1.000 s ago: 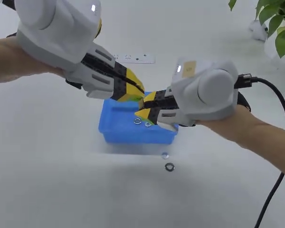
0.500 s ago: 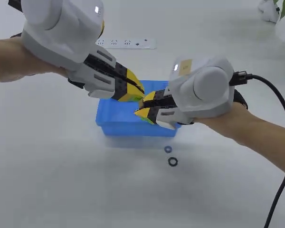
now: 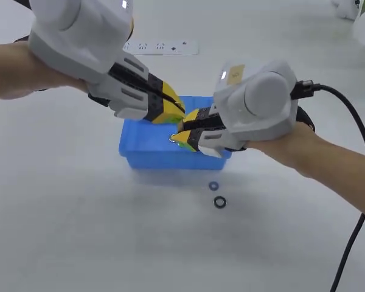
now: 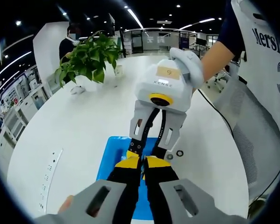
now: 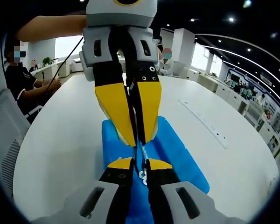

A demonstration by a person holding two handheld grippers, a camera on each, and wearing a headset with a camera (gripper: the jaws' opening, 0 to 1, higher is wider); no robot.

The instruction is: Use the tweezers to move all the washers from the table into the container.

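Observation:
A blue container (image 3: 140, 155) sits mid-table. Two small washers (image 5: 143, 175) lie on its floor. My left gripper (image 3: 175, 115) reaches in from the upper left and my right gripper (image 3: 177, 140) from the right. Their yellow tips meet nose to nose over the container. A thin silver tweezers (image 5: 142, 151) runs from between the left gripper's (image 5: 136, 135) shut jaws into the narrow gap of my right gripper (image 5: 140, 165). On the table in front of the container lie a bluish washer (image 3: 214, 186) and a dark washer (image 3: 219, 202), the dark washer (image 4: 179, 153) beside the container (image 4: 113, 149).
A white power strip (image 3: 161, 47) lies on the table behind the container. A black cable (image 3: 353, 201) trails from the right gripper along the right side. A potted plant (image 4: 86, 56) stands at the far end. People sit at the table's edge (image 5: 18, 74).
The head camera has shifted, so the container sits higher in the picture. Both grippers have stayed tip to tip over the container. The two table washers have not moved.

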